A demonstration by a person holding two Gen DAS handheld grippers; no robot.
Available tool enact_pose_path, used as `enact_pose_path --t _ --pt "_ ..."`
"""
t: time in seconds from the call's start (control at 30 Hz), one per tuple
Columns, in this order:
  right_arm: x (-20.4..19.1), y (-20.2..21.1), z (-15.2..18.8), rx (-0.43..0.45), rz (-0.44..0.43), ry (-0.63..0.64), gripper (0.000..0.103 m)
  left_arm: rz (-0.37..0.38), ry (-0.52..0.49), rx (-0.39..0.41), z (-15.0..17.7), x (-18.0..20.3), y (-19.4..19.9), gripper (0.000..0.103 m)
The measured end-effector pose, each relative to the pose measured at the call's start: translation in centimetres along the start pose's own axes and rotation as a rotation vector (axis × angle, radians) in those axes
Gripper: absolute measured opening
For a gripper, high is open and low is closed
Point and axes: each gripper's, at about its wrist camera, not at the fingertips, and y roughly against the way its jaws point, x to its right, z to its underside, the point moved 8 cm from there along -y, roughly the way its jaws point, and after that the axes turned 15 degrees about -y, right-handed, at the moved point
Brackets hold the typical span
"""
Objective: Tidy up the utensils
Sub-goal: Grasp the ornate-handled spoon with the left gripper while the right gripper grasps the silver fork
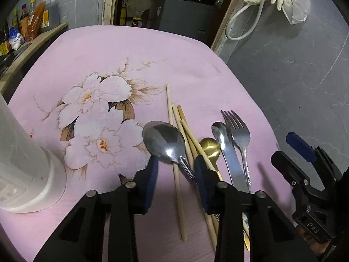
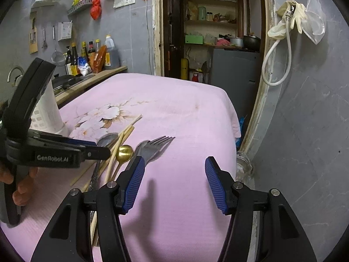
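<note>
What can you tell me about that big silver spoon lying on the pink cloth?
The big silver spoon looks like polished steel, with a broad oval bowl facing up and mirroring dark shapes. It lies on the pink cloth with its thin handle crossing over the pale chopsticks. The open left gripper straddles its neck; whether it touches is unclear.

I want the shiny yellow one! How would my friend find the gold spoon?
Look at the pink cloth, then the utensil pile at its right side. The gold spoon lies between the chopsticks and the knife; only its bowl is golden, the others are silver or wooden.
</note>
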Motion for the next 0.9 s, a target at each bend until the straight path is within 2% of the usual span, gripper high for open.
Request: enact_pose_path --t 0.1,0.47,0.73,0.9 --pt "-0.1 -0.1 0.1 -0.006 0.002 0.008 0.056 -0.007 0.000 0.001 0.0 -0.2 0.1 0.024" --pt "-0.3 -0.7 0.4 -0.039 0.010 0.032 0.056 0.002 0.044 0.009 1.6 -1.8 1.9 0.021" --pt "-1.6 -2.8 1.2 -0.119 0.036 0.131 0.056 -0.024 0.000 -0.024 1.7 -1.2 1.9 0.021" --pt "-2.0 -3.8 0.8 -0.150 0.044 0.157 0.050 -0.037 -0.019 -0.055 1.4 -1.1 1.2 0.021"
